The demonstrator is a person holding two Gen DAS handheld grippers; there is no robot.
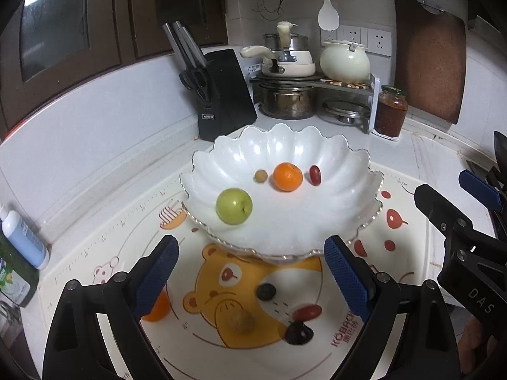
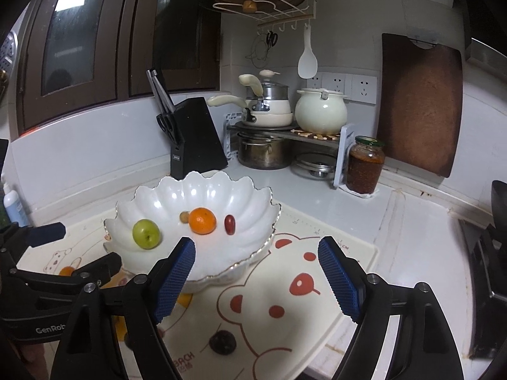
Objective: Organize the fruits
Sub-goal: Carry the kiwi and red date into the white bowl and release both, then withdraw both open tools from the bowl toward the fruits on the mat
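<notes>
Both tools wide, empty: left tool (image 1: 250,272), right tool (image 2: 256,274). White bowl (image 1: 332,158) holds green fruit (image 1: 234,205), orange (image 1: 287,176), red date (image 1: 315,175); more fruit on mat (image 1: 408,253).

A black knife block (image 1: 221,91) stands on the white counter (image 2: 412,221) beside a metal rack (image 1: 317,82) carrying cream pots. A sauce jar (image 2: 364,166) sits near a brown cutting board (image 1: 429,58) leaning on the wall. A white spoon (image 2: 307,60) hangs above.

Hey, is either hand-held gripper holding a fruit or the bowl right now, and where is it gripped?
Nothing is held. The left hand-held gripper and the right hand-held gripper both stand open with empty jaws, short of the white bowl.
</notes>
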